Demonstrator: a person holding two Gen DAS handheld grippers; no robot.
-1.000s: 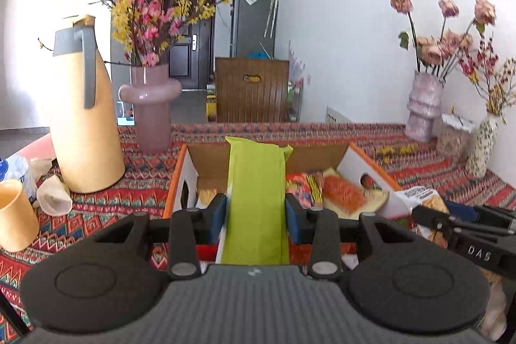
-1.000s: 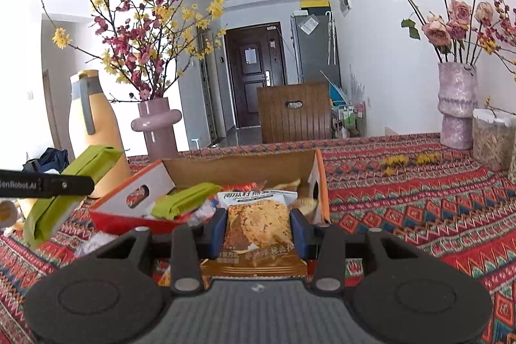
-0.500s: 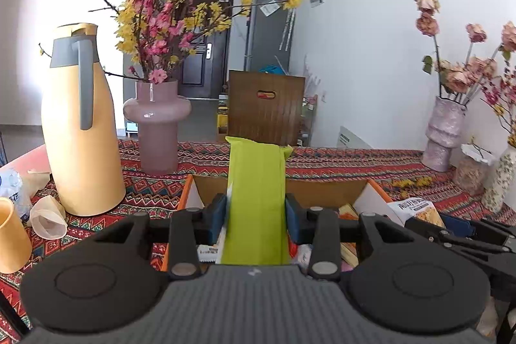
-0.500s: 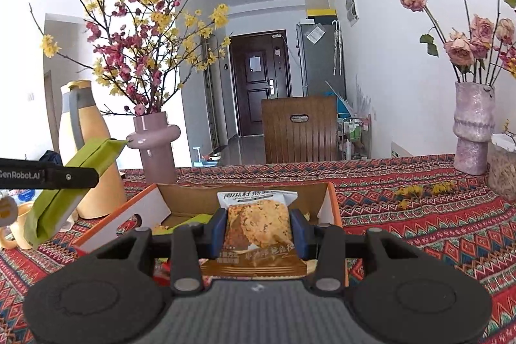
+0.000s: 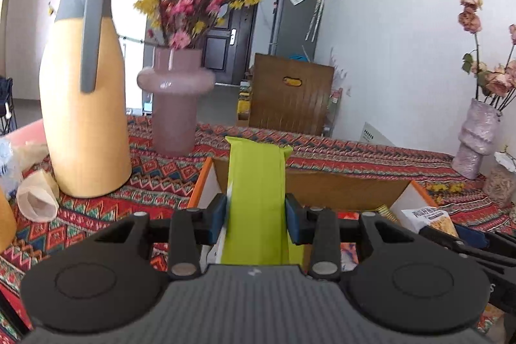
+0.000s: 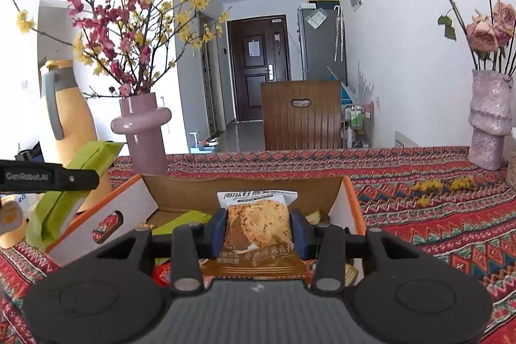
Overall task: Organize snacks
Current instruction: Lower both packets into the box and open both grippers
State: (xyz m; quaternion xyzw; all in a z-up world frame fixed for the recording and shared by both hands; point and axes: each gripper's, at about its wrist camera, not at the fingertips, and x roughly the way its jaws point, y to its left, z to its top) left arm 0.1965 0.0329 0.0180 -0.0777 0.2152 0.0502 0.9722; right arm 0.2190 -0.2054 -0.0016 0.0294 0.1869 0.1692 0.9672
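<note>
Left claw (image 5: 254, 213) grips flat matte lime-green packet (image 5: 256, 202) above cardboard box (image 6: 245, 189); right claw (image 6: 258, 226) grips glossy cookie packet (image 6: 258, 224) (crinkled, brown-white) over same box on desk (image 6: 419, 215).

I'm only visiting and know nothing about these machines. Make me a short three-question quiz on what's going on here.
1. True or false: the left tongs are clamped on a green packet.
2. What do the right tongs hold? A) a paper cup B) a biscuit packet C) a flower
3. Fill in: the open container beyond both packets is a cardboard ____.

Key: 1 true; 2 B; 3 box.
</note>
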